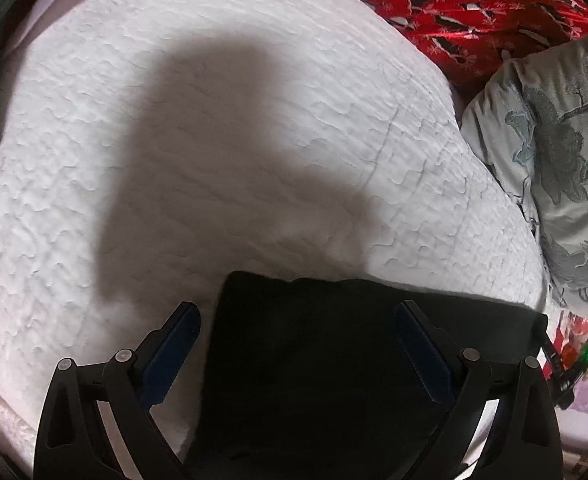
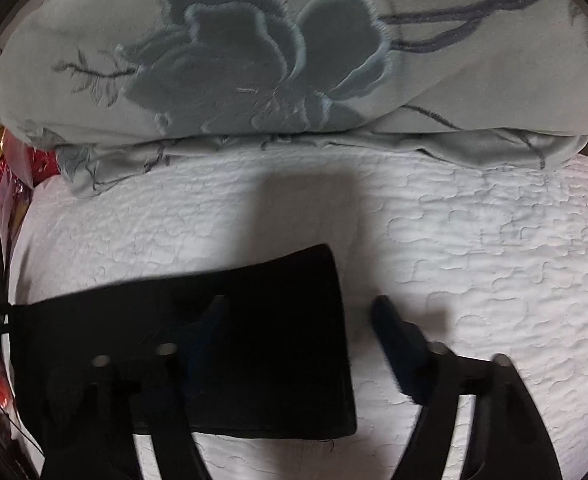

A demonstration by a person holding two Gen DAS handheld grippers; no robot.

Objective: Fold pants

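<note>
Pants point(image 1: 317, 360) folded into dark flat rectangle on white quilted bedspread point(image 1: 134, 160).
Black, matte, soft-looking cloth, square corners, edges slightly fuzzy; lying flat near bed edge, in front of pale grey-green pillow point(image 2: 294, 60) embroidered with big blue-grey flower. Bedspread puckered, wavy stitched pattern, large soft shadow across it. Red satin-like fabric point(image 1: 473, 4) with black-white print beyond, shiny. Left tool point(image 1: 297, 310) spread wide, blue ridged pads either side of one corner of pants, not pressing. Right tool point(image 2: 299, 306) partly apart, one finger over black cloth, other over bare quilt past right edge; pads not visibly clamping cloth. Right view motion-blurred, contact hard to judge.
</note>
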